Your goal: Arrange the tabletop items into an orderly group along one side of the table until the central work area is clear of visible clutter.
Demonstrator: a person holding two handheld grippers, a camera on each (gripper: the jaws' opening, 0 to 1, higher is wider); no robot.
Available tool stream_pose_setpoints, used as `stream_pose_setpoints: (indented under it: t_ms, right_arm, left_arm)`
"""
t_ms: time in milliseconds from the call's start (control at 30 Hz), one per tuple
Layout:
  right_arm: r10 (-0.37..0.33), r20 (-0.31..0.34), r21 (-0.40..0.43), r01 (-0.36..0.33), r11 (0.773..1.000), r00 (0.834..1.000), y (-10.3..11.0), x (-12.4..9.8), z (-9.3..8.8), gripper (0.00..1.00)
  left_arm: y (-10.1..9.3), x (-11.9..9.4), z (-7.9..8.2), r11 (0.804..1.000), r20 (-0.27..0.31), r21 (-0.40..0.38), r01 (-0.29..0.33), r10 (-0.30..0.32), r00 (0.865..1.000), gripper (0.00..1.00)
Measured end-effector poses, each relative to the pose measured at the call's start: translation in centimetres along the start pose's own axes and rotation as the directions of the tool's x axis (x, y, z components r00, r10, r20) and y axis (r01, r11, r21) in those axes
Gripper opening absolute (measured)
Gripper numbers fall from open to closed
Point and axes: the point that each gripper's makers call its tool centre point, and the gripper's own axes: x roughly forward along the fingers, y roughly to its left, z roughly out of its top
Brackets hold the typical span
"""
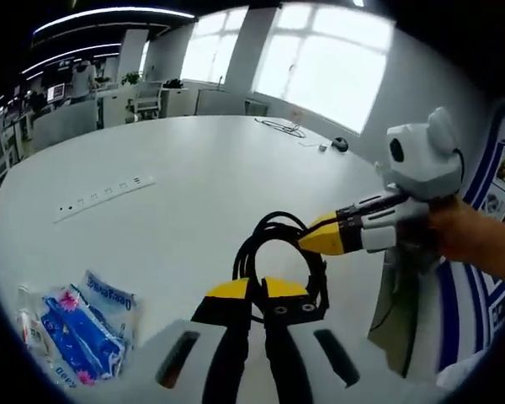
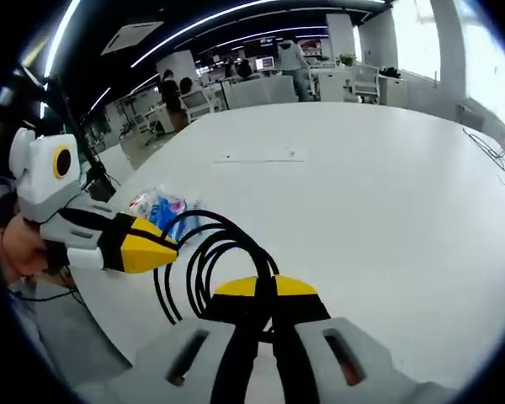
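A coiled black cable [image 1: 273,225] hangs over the near edge of the white table [image 1: 202,168]. My left gripper [image 1: 257,288] is shut on the lower part of the coil. From the right, my right gripper [image 1: 313,240] comes in with a hand behind it, its yellow tips against the coil's upper right. In the right gripper view, the right gripper [image 2: 265,286] is shut on a strand of the cable [image 2: 223,227], and the left gripper [image 2: 162,247] meets the loop from the left.
A blue printed plastic packet [image 1: 76,332] [image 2: 160,206] lies near the table edge. A white power strip [image 1: 105,195] [image 2: 261,156] sits mid-table. A thin cable [image 1: 282,126] and a small dark object [image 1: 340,145] lie at the far side. Desks, chairs and people stand beyond.
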Motion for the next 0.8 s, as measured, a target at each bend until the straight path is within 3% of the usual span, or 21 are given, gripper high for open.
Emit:
stream_pose_setpoints:
  t_ms: [300, 533, 800]
  right_arm:
    - [-0.019, -0.056, 0.000, 0.019, 1.000, 0.998, -2.6, 1.1, -1.2, 0.01]
    - [-0.015, -0.130, 0.001, 0.015, 1.000, 0.991, -4.4, 3.1, -2.9, 0.01]
    - [-0.008, -0.183, 0.023, 0.012, 1.000, 0.983, -5.2, 4.6, -4.7, 0.02]
  left_arm:
    - [-0.1, 3.2, -0.9, 0.998, -0.022, -0.062, 0.017, -0.018, 1.000, 0.01]
    - [0.5, 5.8, -2.9, 0.994, -0.074, -0.112, 0.019, -0.027, 0.997, 0.01]
    - [0.8, 7.3, -4.2, 0.992, -0.114, -0.126, 0.017, -0.032, 0.993, 0.00]
